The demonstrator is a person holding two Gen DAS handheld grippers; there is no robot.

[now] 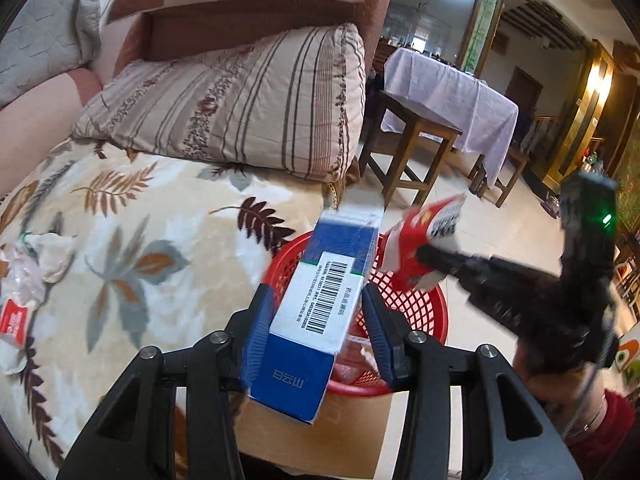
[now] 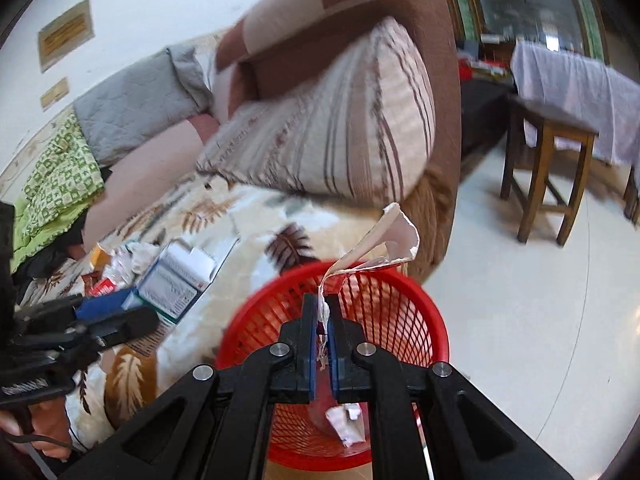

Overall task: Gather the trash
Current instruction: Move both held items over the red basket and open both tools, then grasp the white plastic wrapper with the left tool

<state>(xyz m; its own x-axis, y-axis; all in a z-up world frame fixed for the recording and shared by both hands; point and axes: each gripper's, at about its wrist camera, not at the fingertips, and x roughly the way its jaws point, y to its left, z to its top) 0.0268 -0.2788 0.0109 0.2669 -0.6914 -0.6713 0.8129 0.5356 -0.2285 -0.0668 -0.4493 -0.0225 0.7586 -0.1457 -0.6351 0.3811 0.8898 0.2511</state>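
My left gripper (image 1: 317, 296) is shut on a blue and white box (image 1: 332, 248) with a barcode label, held tilted over the near rim of a red mesh basket (image 1: 424, 312). From the right, my right gripper (image 1: 424, 258) holds a torn red and white carton piece (image 1: 420, 236) above the same basket. In the right wrist view the right gripper (image 2: 322, 304) is shut on that carton piece (image 2: 384, 240), straight over the basket (image 2: 400, 312). Crumpled wrappers (image 2: 346, 424) lie in its bottom. The left gripper (image 2: 132, 320) and the blue box (image 2: 176, 280) show at the left.
The basket stands beside a sofa covered by a leaf-print blanket (image 1: 140, 240). Crumpled paper and a red wrapper (image 1: 28, 276) lie on the blanket's left. A striped pillow (image 1: 240, 104) leans at the sofa's end. A wooden stool (image 1: 412, 144) and a cloth-covered table (image 1: 460, 92) stand on the tile floor.
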